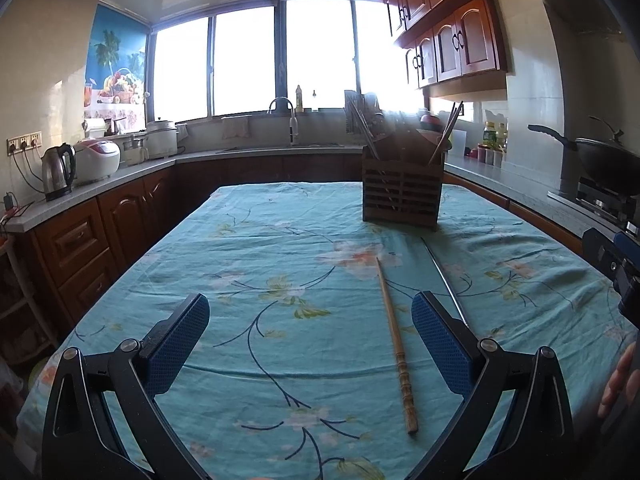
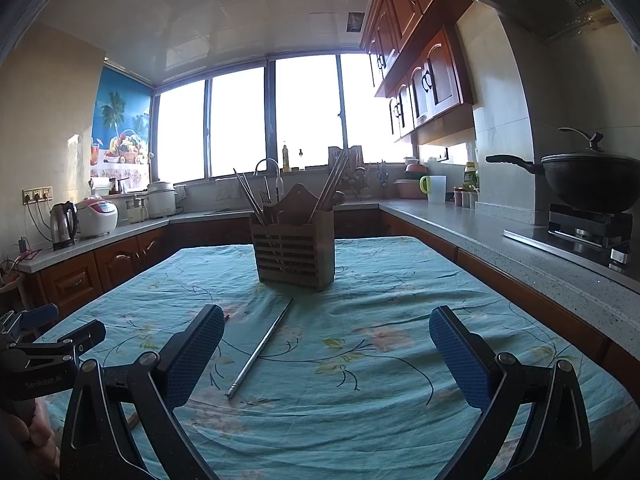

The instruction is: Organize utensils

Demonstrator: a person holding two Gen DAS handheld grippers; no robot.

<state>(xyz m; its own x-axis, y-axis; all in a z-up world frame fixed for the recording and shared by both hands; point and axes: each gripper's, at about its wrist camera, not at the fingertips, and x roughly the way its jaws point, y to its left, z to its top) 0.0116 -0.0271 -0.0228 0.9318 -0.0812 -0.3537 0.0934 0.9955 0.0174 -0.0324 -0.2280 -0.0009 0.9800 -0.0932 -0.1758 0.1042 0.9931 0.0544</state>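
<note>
A wooden slatted utensil holder stands upright at the far end of the table and holds several chopsticks; it also shows in the right wrist view. A wooden chopstick lies on the cloth between my left fingers, nearer the right one. A metal chopstick lies to its right, partly hidden by my right finger; it shows in the right wrist view. My left gripper is open and empty. My right gripper is open and empty, with the metal chopstick near its left finger.
A teal floral tablecloth covers the table. Counters run round the room with a kettle, a rice cooker, a sink tap and a wok on the stove. The right gripper shows at the left view's right edge.
</note>
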